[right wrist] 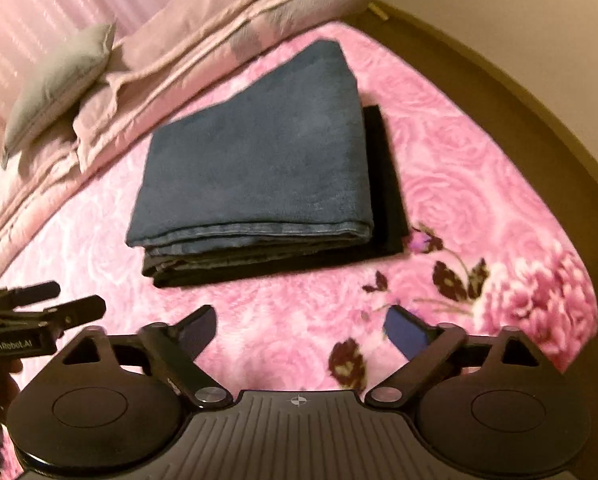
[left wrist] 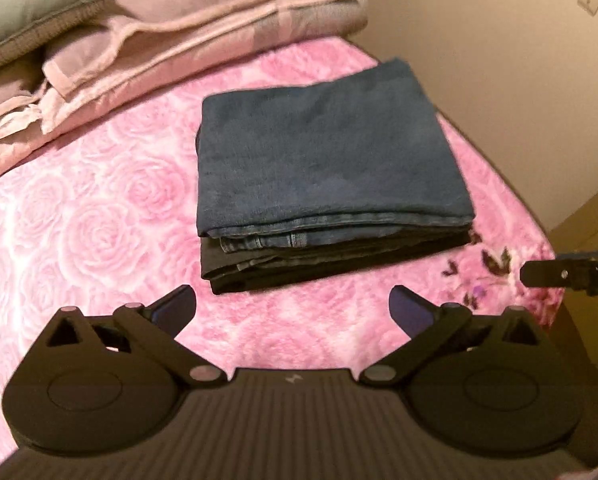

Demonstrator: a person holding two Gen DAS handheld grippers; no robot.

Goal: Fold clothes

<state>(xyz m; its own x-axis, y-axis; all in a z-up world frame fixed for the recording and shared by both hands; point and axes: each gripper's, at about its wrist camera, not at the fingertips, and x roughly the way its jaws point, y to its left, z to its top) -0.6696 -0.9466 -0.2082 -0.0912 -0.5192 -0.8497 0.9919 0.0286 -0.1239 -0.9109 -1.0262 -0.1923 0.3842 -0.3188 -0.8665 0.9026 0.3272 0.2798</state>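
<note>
My left claw (left wrist: 293, 308): wide open, nothing in it. It hangs over the pink blanket (left wrist: 99, 220), low in the frame, just in front of the stack.
My right claw (right wrist: 299, 334): wide open too, empty. Also over the blanket, low in the frame.
Other claw seen: in the right cam, my left claw pokes in at the far left edge. In the left cam, a bit of my right claw shows at the far right edge.
Blue jeans (left wrist: 323, 152): folded flat into a neat block, mid frame in both cams. No claw touches them.
Black clothes (right wrist: 383, 184): folded too, right under the jeans. A strip sticks out on the right side & along the front.
Done so far: I think this piece is done. Edges line up pretty well, stack sits still.
Left to do: can't see any more loose clothes here, so maybe nothing, or the next piece is out of view.
Behind the stack: pale pink bedding (left wrist: 171, 28) bunched up, top left, w/ a grey-green pillow (right wrist: 59, 80) on it.
Writing: small white text on my left claw's side (right wrist: 11, 346), reads like "GenRobot.AI". Bit blurry.
Other labels: none I can read on the jeans.
</note>
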